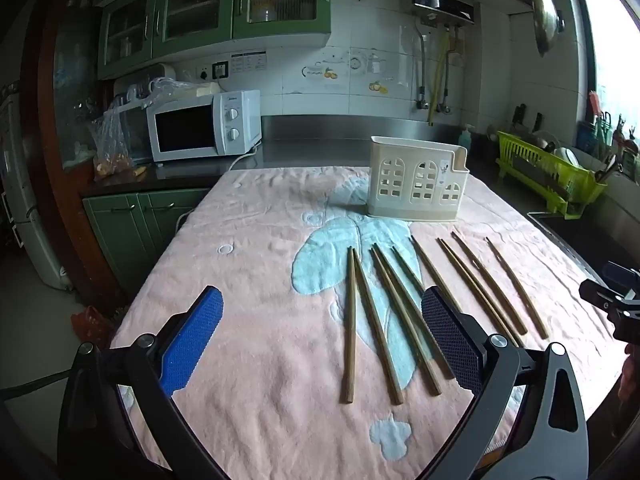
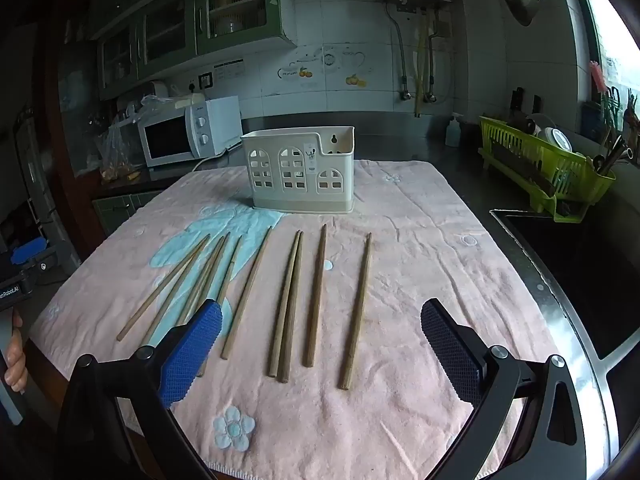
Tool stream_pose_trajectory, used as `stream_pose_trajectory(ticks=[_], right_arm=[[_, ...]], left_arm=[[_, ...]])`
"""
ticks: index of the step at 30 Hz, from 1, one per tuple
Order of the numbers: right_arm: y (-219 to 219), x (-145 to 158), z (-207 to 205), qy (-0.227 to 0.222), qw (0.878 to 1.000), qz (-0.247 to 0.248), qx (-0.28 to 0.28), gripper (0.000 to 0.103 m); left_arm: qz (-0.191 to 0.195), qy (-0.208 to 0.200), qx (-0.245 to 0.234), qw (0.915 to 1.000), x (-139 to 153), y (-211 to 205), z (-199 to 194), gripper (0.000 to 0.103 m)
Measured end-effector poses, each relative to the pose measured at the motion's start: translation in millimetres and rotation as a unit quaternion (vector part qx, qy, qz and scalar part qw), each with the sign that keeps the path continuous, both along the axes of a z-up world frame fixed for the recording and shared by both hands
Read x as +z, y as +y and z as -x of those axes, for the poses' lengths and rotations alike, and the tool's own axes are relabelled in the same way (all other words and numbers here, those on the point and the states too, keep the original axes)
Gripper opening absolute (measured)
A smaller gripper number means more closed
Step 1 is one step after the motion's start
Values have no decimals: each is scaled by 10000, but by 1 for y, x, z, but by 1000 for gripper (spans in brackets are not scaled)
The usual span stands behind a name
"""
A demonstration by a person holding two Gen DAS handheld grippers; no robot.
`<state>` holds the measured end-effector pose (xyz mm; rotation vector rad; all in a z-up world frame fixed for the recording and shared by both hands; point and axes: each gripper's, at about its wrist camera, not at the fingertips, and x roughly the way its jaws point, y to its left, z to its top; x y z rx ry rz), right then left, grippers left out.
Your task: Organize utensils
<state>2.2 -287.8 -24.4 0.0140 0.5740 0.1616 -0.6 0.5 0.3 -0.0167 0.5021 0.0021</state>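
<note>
Several wooden chopsticks [image 1: 374, 324] [image 2: 314, 296] lie side by side on a pink towel [image 1: 260, 280] [image 2: 420, 248]. Behind them stands a cream utensil holder [image 1: 416, 180] [image 2: 300, 172] with window-shaped cutouts, upright and empty as far as I can see. My left gripper [image 1: 322, 320] hovers over the near left part of the towel, jaws wide apart with nothing between them. My right gripper [image 2: 322, 320] hangs above the near ends of the right-hand chopsticks, also wide open and empty. In the left wrist view the right gripper's body [image 1: 612, 300] shows at the right edge.
A white microwave [image 1: 204, 128] [image 2: 188, 136] sits at the back left on a dark counter. A green dish rack [image 1: 548, 176] [image 2: 548, 168] stands at the right beside a sink [image 2: 568, 256]. A hand [image 2: 16, 356] holds the left gripper at the left edge.
</note>
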Motion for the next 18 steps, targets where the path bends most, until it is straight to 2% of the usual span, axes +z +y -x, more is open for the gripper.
stream_pose_trajectory(ticks=[18], right_arm=[[4,8,6,-82,10000,43,23,97]], left_arm=[[-3,23,-15,10000,1,-2,6,98]])
